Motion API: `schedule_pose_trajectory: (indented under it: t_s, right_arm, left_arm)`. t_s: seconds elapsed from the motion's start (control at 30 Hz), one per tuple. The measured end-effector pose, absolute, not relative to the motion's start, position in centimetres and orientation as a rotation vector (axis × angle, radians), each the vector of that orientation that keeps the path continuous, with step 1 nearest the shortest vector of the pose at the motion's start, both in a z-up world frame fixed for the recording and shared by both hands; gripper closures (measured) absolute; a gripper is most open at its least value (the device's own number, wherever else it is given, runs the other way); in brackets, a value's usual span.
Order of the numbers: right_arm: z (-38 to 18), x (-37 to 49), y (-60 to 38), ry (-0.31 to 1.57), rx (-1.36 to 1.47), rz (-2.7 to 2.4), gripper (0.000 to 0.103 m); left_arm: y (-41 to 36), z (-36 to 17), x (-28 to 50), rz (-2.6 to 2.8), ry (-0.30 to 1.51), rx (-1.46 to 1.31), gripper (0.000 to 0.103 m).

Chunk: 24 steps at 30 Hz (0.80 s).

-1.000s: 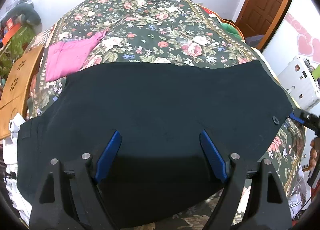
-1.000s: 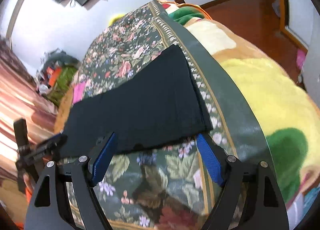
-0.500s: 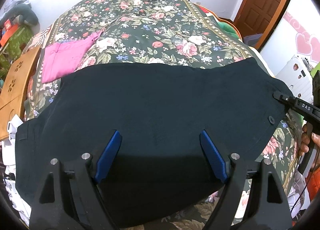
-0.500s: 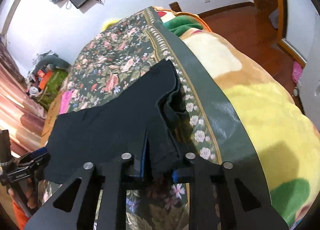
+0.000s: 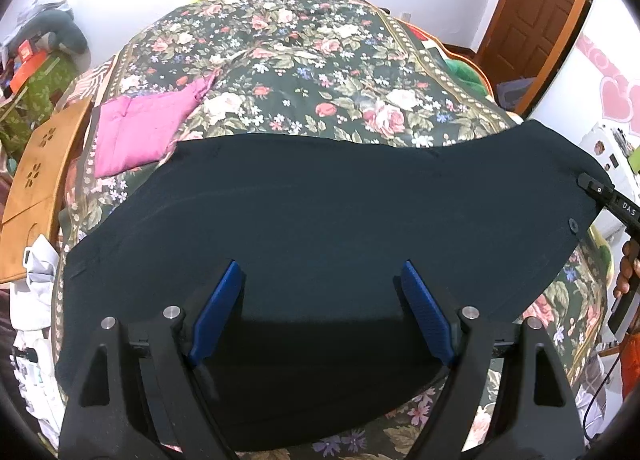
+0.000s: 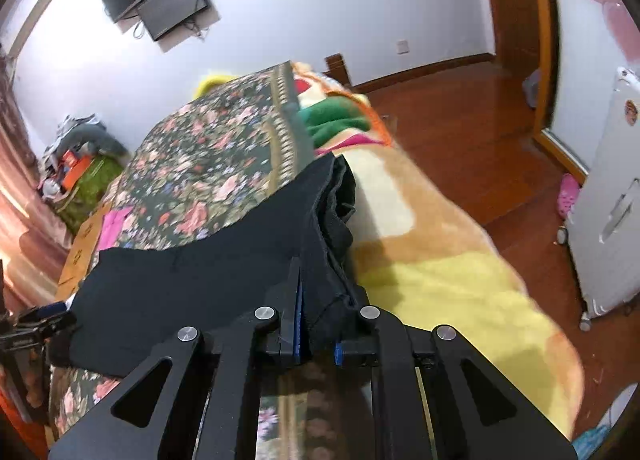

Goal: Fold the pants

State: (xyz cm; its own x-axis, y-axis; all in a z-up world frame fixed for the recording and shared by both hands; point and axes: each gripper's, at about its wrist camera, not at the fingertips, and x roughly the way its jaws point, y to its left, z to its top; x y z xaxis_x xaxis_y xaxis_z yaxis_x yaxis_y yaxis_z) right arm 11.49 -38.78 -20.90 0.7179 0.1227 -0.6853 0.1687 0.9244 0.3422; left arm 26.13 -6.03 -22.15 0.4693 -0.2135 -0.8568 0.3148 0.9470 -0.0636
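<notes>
Dark navy pants (image 5: 320, 228) lie spread across the floral bedspread (image 5: 312, 52). My left gripper (image 5: 320, 300) is open and empty, hovering over the near middle of the pants. My right gripper (image 6: 318, 324) is shut on the pants' end (image 6: 320, 244) and lifts it off the bed, the cloth bunching at the jaws. In the left wrist view the right gripper (image 5: 600, 196) shows at the pants' far right corner, beside a button (image 5: 573, 226). The left gripper shows at the left edge of the right wrist view (image 6: 36, 324).
A folded pink cloth (image 5: 144, 128) lies on the bed beyond the pants. A wooden board (image 5: 36, 180) and white clothes (image 5: 32, 300) sit at the bed's left. A yellow-green blanket (image 6: 420, 252) hangs off the right side. A white cabinet (image 6: 608, 196) stands on the wood floor.
My right gripper closed on the end of the pants and raised it, lifting and bunching that corner. My left gripper stayed open over the pants.
</notes>
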Motion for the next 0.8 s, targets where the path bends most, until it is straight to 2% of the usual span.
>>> schedule_pose_trajectory:
  t_s: [0.43,0.8]
  right_arm:
    - [-13.1,14.9,-33.2,0.616,0.339,0.159,0.093]
    - [-12.2,19.5,-24.1,0.623,0.330,0.366,0.093]
  left_arm:
    - [-4.9,-19.7,24.8,-0.316,0.949,0.088,0.021]
    - [-1.0,-18.4,23.7,-0.270,0.907,0.021,0.021]
